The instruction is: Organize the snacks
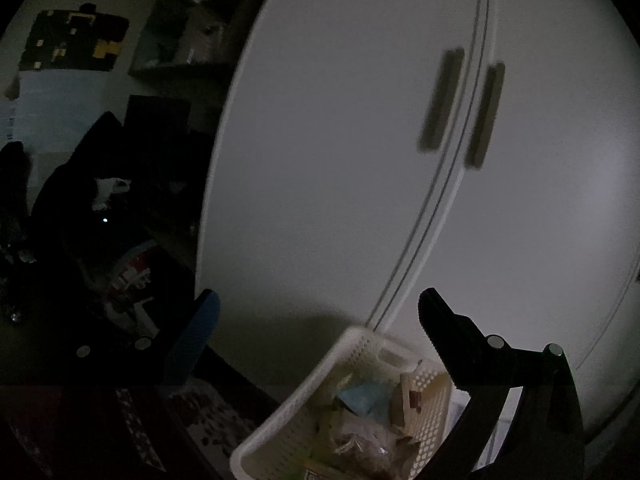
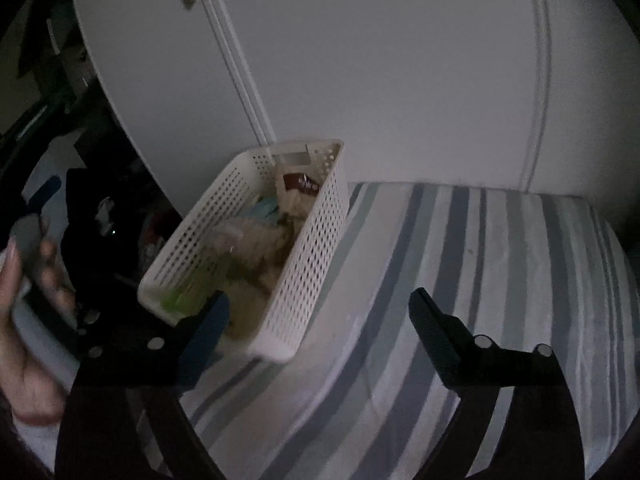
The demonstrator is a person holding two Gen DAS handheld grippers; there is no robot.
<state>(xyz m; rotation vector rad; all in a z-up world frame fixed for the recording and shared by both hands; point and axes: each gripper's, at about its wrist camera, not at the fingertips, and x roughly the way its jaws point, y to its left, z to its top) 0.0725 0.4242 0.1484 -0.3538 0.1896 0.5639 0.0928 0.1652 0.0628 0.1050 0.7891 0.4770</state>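
Observation:
A white perforated basket (image 2: 192,240) stands at the left edge of a striped bed (image 2: 480,260). Inside it lie several snack packets, among them a brown-labelled one (image 2: 300,188), a light blue one (image 2: 266,210) and a green one (image 2: 180,300). My right gripper (image 2: 320,312) is open at the basket's near end, its left finger in front of the near corner and nothing between the fingers. In the left wrist view the basket (image 1: 320,376) sits low, with a blue packet (image 1: 364,398) showing. My left gripper (image 1: 316,320) is open above it, holding nothing.
White wardrobe doors with two dull handles (image 1: 440,100) rise right behind the basket. A dark, cluttered area with bags and boxes (image 1: 100,200) lies to the left of the bed. A person's hand (image 2: 24,320) grips a white handle at the left edge.

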